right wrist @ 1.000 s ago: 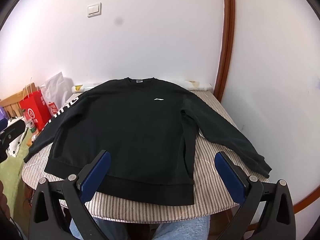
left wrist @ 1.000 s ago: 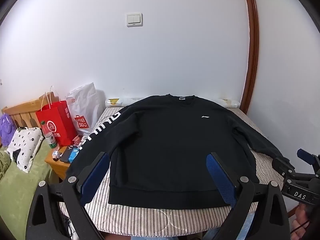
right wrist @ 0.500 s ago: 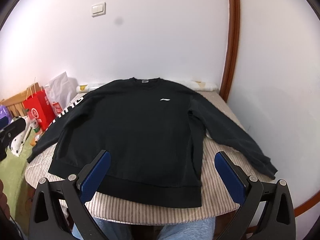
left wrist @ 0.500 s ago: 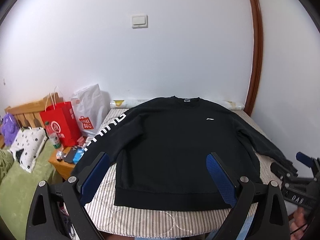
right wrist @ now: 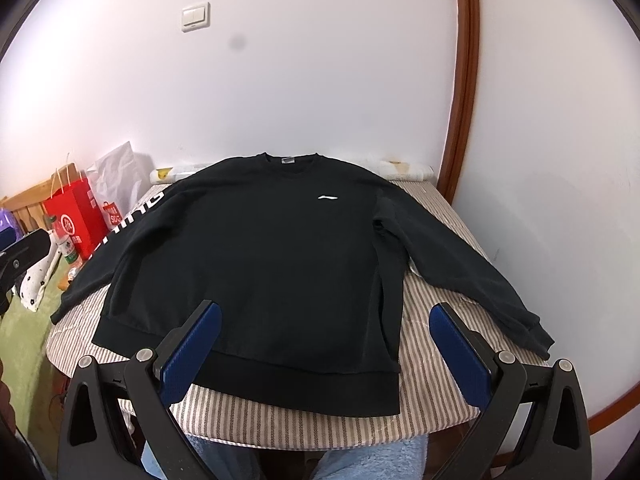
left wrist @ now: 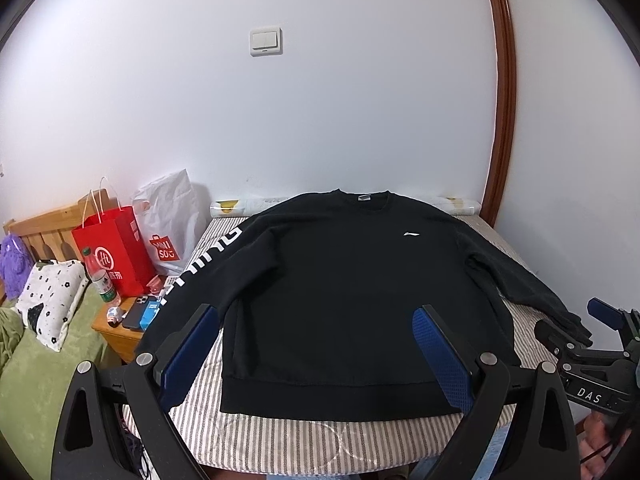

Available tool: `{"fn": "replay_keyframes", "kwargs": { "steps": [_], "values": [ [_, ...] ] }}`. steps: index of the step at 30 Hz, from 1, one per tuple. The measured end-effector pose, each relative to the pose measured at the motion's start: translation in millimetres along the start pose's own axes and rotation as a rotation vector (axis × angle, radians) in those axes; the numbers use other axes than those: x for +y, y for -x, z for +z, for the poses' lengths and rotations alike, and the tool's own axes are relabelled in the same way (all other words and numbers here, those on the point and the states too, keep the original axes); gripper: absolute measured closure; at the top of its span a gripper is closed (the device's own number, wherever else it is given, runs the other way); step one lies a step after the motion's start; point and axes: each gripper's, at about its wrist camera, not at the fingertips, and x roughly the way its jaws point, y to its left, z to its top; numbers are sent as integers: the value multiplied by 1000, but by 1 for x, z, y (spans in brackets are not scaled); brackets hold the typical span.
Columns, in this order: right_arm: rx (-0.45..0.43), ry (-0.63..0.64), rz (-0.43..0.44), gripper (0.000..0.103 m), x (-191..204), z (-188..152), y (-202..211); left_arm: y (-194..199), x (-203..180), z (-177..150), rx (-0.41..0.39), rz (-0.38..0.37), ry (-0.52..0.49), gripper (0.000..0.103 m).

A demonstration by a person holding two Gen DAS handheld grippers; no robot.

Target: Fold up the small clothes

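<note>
A black sweatshirt [left wrist: 340, 280] lies flat, front up, on a striped table [left wrist: 320, 436], sleeves spread to both sides; it also shows in the right wrist view [right wrist: 260, 264]. Its left sleeve carries white letters [left wrist: 200, 268]. My left gripper [left wrist: 316, 328] is open and empty, held above the hem near the table's front edge. My right gripper [right wrist: 324, 324] is open and empty, held above the hem's right part. The right gripper also shows at the right edge of the left wrist view [left wrist: 600, 344].
A red paper bag [left wrist: 116, 252] and a white bag [left wrist: 172, 224] stand left of the table. A wooden bedside stand [left wrist: 120, 332] holds a bottle and phones. A green bed with a pillow [left wrist: 48, 304] lies far left. A white wall is behind.
Both views have shifted slightly: the sweatshirt now sits a little lower and farther right in the frames, as both grippers drifted. Both stay open.
</note>
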Motion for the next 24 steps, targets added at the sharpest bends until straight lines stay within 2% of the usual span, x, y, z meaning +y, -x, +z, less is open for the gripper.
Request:
{"fn": "replay_keyframes", "kwargs": {
  "steps": [8,15,16,24],
  "values": [
    [-32,-39,17,1,-8,3,7,-5,-3,6,9,-14,1,5],
    [-2,-55,9,1,-16,3,1,-12,-7,4,11,-33,-10,5],
    [-18,-59,12,1,-17,3,1,-14,-5,4,14,-30,-6,5],
    [11,-33,-12,1,-11,5,-6,-26,9,9,15,-10,15,5]
  ]
}}
